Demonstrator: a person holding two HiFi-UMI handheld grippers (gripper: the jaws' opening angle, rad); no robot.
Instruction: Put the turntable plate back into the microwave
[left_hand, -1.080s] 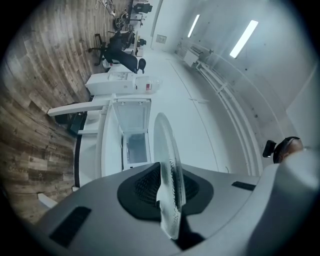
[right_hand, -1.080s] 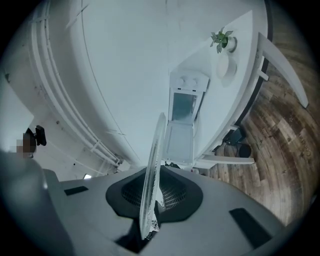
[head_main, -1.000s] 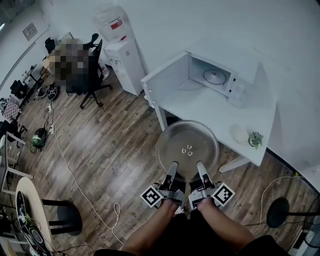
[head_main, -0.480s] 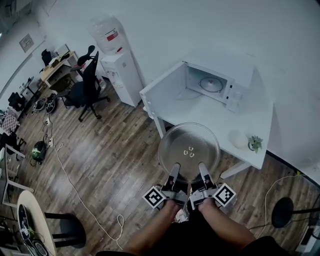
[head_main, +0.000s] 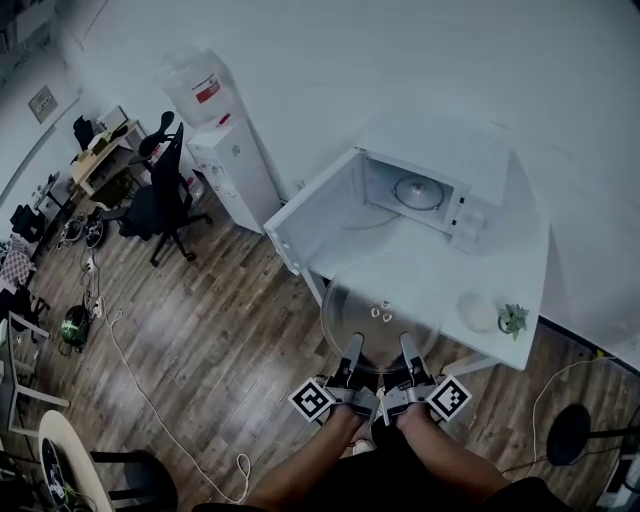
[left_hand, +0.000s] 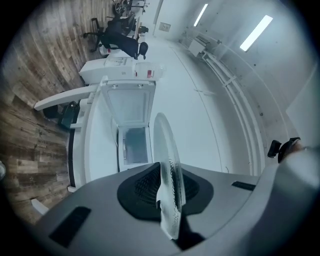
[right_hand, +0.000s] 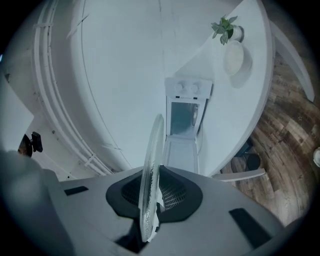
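The turntable plate (head_main: 380, 300) is now closer to the microwave (head_main: 415, 190) than it was a second ago. Back then it hung mostly over the wooden floor (head_main: 220, 320), on the near side of the microwave's table (head_main: 500, 265), with a broad strip of white table top between its far rim and the microwave. Now most of the plate lies over the table top and that strip is narrower. The left gripper (head_main: 354, 347) and the right gripper (head_main: 408, 345), which grip the plate's near rim, have come forward with it toward the microwave. The microwave also sits lower in the head view, nearer the plate's far rim.
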